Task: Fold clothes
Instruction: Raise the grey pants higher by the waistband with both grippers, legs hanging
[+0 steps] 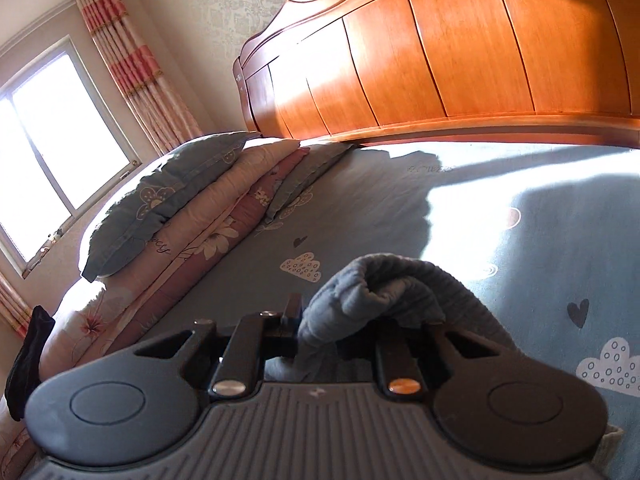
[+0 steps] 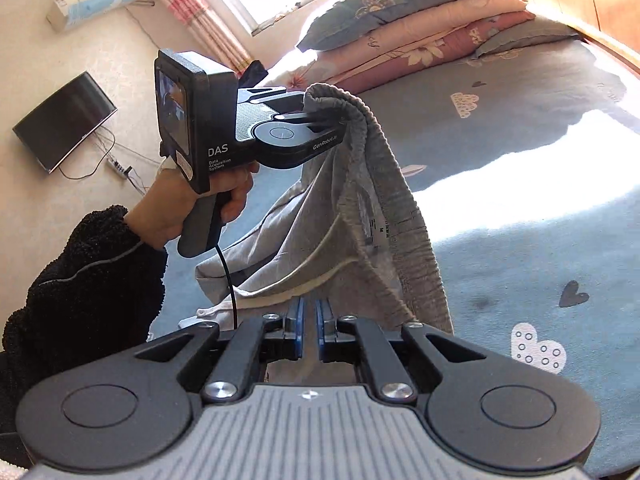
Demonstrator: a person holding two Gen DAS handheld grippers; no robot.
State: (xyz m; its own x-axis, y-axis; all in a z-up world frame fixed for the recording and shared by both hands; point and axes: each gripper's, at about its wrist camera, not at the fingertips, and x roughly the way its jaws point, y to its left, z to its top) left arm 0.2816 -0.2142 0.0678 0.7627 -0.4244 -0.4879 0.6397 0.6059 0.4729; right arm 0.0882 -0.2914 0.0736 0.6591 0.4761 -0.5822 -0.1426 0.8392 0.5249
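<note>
Gripping: left gripper (image 2: 336, 118) clenched on the elastic waistband of the grey trousers (image 2: 380, 208), up at 11 o'clock in the right wrist view.
Right gripper (image 2: 309, 330): blue pads nearly together, clamped on the waistband's other end at 6 o'clock.
Trousers: hanging between both grippers, legs trailing onto the blue bedsheet (image 2: 520, 264).
Pillows (image 1: 172, 200): stacked at 10 o'clock.

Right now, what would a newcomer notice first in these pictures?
The grey pants hang over the bed, waistband pinched in the left hand-held gripper, which a hand grips. The right hand-held gripper sits shut at their lower edge. Stacked pillows lie by the wooden headboard.
</note>
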